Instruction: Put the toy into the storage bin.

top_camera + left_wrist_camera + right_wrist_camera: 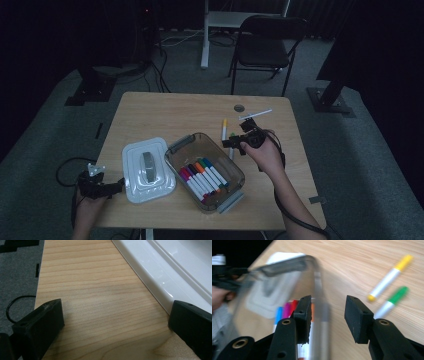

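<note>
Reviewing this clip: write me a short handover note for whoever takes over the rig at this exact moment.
Left hand-held gripper: open, empty, low over the table at the near-left edge of the white lid.
Right hand-held gripper: open, empty, above the far rim of the clear bin.
Things: lid lies flat on the table left of the bin. Several markers lie inside the bin. Yellow marker and green marker lie on the table beyond it, and a white pen farther back.
Done: some markers binned.
Left, probably: bin the loose markers, then fit the lid.
</note>
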A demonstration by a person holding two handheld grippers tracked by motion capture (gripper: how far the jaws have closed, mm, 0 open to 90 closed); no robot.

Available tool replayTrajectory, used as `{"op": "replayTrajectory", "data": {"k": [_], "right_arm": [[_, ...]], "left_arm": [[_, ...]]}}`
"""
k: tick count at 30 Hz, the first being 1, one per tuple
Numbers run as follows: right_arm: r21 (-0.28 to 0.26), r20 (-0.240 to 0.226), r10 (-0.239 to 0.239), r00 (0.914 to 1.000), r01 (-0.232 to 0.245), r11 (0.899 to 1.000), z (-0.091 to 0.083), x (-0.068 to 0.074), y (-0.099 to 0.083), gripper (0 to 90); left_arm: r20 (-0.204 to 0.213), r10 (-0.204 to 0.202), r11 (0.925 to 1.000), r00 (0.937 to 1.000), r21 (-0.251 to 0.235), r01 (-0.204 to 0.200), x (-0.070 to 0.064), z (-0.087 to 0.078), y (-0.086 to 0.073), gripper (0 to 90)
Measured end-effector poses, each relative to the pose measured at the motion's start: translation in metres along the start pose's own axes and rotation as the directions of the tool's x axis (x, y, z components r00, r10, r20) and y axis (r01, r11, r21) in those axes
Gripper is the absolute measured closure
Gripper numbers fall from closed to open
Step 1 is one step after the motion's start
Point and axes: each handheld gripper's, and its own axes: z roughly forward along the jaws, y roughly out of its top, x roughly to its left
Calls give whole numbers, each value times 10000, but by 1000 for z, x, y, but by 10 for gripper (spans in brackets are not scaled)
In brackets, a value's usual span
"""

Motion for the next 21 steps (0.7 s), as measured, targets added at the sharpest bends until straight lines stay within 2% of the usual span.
{"op": "replayTrajectory", "data": {"k": [6, 11, 14, 16, 20, 21], "right_arm": [[187, 821, 721, 9940, -739, 9971, 19, -34, -9, 588], [404, 1715, 1187, 9780, -1274, 9910, 45, -59, -14, 589], [597, 2120, 1529, 9652, -1690, 9838, 62, -71, -15, 604], [650, 2185, 1728, 9604, -1910, 9794, 70, -76, -15, 607], [754, 2092, 1908, 9591, -2104, 9747, 80, -77, -14, 606], [860, 2258, 1907, 9553, -2146, 9729, 88, -79, -14, 607]], "left_arm": [[0, 2, 10000, 10000, 2, -2, 0, 0, 0, 6], [0, 2, 10000, 10000, 2, -2, 0, 0, 0, 6], [0, -6, 10000, 10000, -6, 6, 0, 0, 0, 6], [0, -8, 10000, 10000, -5, 8, 0, 0, 0, 6], [2, 2, 10000, 10000, 2, -2, 0, 0, 0, 5], [1, 1, 10000, 10000, 2, -1, 0, 0, 0, 6]]}}
